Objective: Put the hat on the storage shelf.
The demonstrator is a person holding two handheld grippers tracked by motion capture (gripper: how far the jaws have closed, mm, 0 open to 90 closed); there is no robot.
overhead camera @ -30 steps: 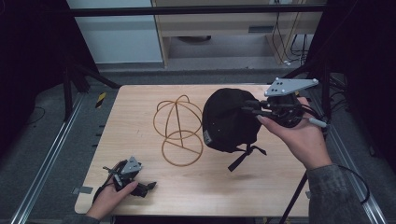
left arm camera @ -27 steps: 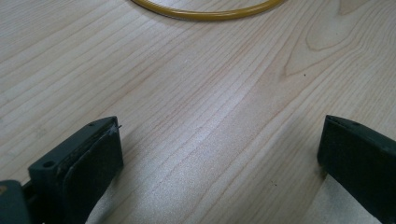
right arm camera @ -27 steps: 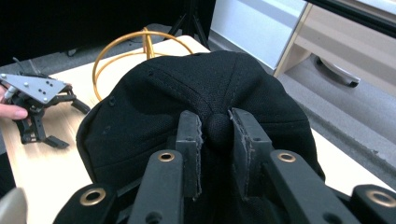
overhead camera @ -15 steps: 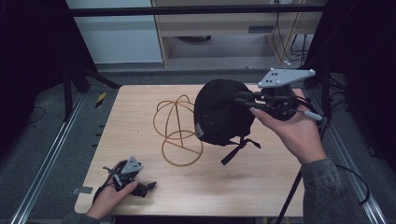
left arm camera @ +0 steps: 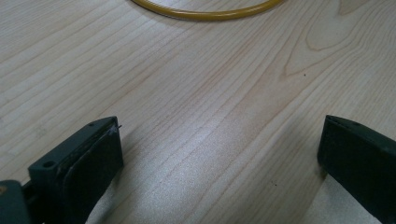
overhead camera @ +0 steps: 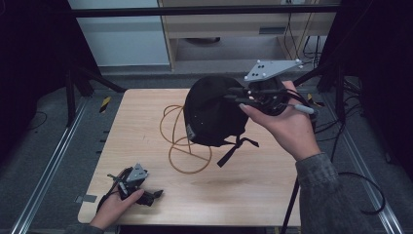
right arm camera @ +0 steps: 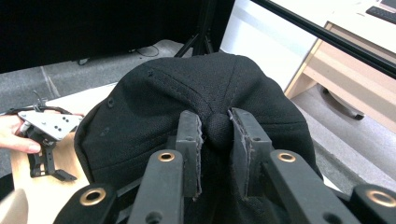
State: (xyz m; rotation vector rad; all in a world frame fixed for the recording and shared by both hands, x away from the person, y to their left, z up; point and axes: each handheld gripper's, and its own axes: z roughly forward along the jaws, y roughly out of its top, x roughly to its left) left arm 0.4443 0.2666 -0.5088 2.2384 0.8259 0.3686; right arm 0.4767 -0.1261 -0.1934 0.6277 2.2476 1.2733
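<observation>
A black cap (overhead camera: 212, 114) hangs in the air over the far middle of the wooden table (overhead camera: 253, 190), its strap (overhead camera: 234, 147) dangling below. My right gripper (overhead camera: 234, 99) is shut on the cap; in the right gripper view its pads pinch the button on the cap's crown (right arm camera: 187, 88). Just under and left of the cap stands a yellow wire stand (overhead camera: 179, 141) with a round base ring (left arm camera: 205, 13). My left gripper (overhead camera: 154, 196) rests on the table near the front left corner, jaws wide open (left arm camera: 219, 154) with bare wood between them.
Metal rails (overhead camera: 46, 170) run along both sides of the table. A wooden cabinet (overhead camera: 234, 29) stands behind it, and cables (overhead camera: 363, 195) trail at the right. The left hand and its gripper (right arm camera: 46, 158) show far off in the right gripper view.
The right gripper has carried the cap up and to the left, from beside the wire stand to partly over it. The left gripper has not moved.
</observation>
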